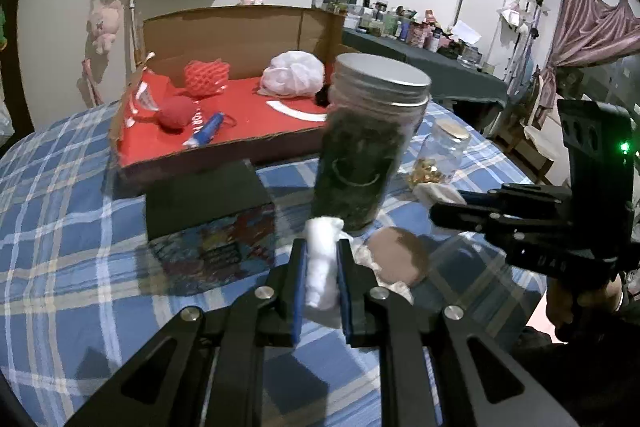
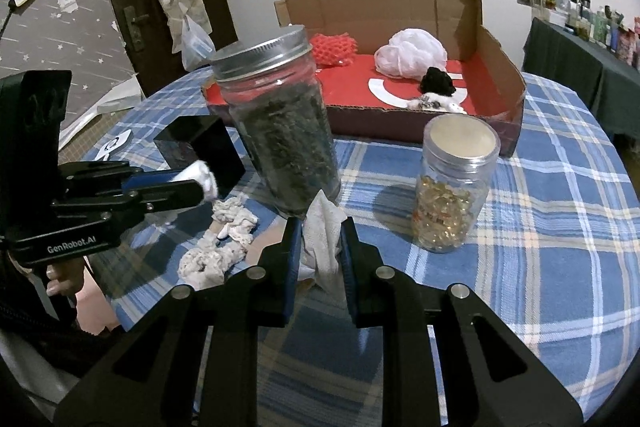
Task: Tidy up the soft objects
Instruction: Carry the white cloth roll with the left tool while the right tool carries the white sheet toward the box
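My left gripper (image 1: 321, 247) is shut on a white cotton wad (image 1: 320, 279) just above the checked tablecloth; the right wrist view shows that gripper (image 2: 198, 183) at the left with the wad (image 2: 204, 175) sticking out of its tip. My right gripper (image 2: 321, 227) is shut on a crumpled white tissue (image 2: 326, 247), close in front of a tall lidded jar of dark leaves (image 2: 280, 131). Behind the jar, a red-lined cardboard box (image 2: 500, 75) holds a red mesh sleeve (image 2: 334, 49), a white mesh puff (image 2: 412, 57) and a black fluffy piece (image 2: 438, 83).
A small jar of golden beads (image 2: 456, 183) stands to the right of the tall jar. A black box (image 2: 208, 147) sits to its left. A white lacy scrunchie (image 2: 216, 247) and a brown round pad (image 1: 400, 255) lie on the cloth. A red ball (image 1: 176, 113) rests in the box.
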`<state>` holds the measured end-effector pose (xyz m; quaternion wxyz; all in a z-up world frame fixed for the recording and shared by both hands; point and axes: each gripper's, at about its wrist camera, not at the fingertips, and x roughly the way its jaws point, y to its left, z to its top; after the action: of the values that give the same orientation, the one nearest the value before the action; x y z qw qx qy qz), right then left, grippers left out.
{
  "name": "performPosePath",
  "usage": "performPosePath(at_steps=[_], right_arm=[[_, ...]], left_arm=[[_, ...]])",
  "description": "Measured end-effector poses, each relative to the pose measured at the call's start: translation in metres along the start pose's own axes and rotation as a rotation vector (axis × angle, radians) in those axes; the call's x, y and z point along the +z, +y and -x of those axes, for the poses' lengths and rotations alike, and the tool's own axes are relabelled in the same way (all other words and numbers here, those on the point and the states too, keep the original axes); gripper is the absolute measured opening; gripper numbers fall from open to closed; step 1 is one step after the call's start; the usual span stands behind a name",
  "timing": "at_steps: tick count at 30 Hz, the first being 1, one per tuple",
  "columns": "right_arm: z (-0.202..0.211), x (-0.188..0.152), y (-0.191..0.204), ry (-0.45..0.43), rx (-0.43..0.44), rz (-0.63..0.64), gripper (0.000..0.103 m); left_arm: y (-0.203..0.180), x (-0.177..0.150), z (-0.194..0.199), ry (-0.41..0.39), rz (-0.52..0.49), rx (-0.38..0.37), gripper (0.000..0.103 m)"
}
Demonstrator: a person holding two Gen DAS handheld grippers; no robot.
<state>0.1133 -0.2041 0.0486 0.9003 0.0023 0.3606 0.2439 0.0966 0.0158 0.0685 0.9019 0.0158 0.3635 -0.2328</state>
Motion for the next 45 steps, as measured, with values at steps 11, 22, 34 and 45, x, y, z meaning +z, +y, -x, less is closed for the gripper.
performPosePath(at_steps=[11, 22, 34, 45], right_arm=[[0.005, -0.013, -0.025, 0.026, -0.037, -0.056, 0.018], [0.018, -0.018, -0.056, 0.030, -0.052, -0.085, 0.018], [0.021, -0.002, -0.101, 0.036, -0.028, -0.099, 0.018], [0.005, 0.035, -0.117, 0.081, 0.006, 0.013, 0.018]], left_arm=[[0.037, -0.017, 0.017, 0.013, 0.075, 0.068, 0.015], [0.073, -0.027, 0.037, -0.002, 0.111, 0.128, 0.015], [0.104, -0.011, 0.028, -0.030, 0.035, 0.090, 0.015], [0.114, 0.017, 0.011, -0.005, -0.074, 0.057, 0.015]])
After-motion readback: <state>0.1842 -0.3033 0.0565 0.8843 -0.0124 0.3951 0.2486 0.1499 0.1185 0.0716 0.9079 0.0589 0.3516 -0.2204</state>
